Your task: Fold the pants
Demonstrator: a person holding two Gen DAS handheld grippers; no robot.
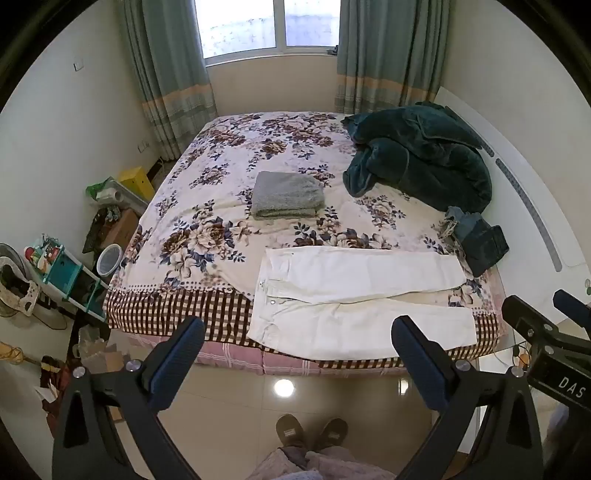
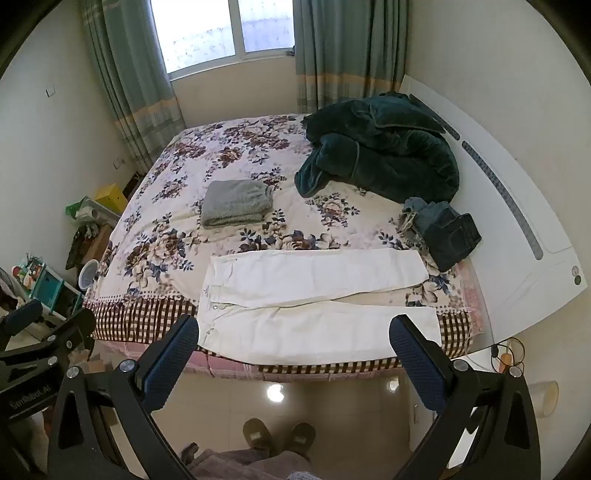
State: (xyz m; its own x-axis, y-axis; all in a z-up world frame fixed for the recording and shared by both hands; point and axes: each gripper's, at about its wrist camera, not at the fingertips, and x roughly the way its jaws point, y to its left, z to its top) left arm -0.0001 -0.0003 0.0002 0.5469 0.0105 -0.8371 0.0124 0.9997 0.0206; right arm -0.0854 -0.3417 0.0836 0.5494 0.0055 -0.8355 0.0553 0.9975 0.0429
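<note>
The left gripper (image 1: 299,339) and right gripper (image 2: 295,338) hung with fingers spread wide, grasping nothing, before white pants (image 1: 354,295) lying flat on the bed (image 1: 221,206).

Daylight enters through the window (image 1: 267,26) at the far wall; its panes are overexposed, detail washed out. Room is evenly and softly lit, shadows faint. Glossy floor tiles (image 1: 332,391) show round glare spots from a ceiling lamp. Strong fisheye distortion in both my views: walls and bed (image 1: 221,177) edges bow, corners are black vignette. Centre is reasonably sharp; the rims smear slightly. My near jaws look dark and a little soft.
</note>
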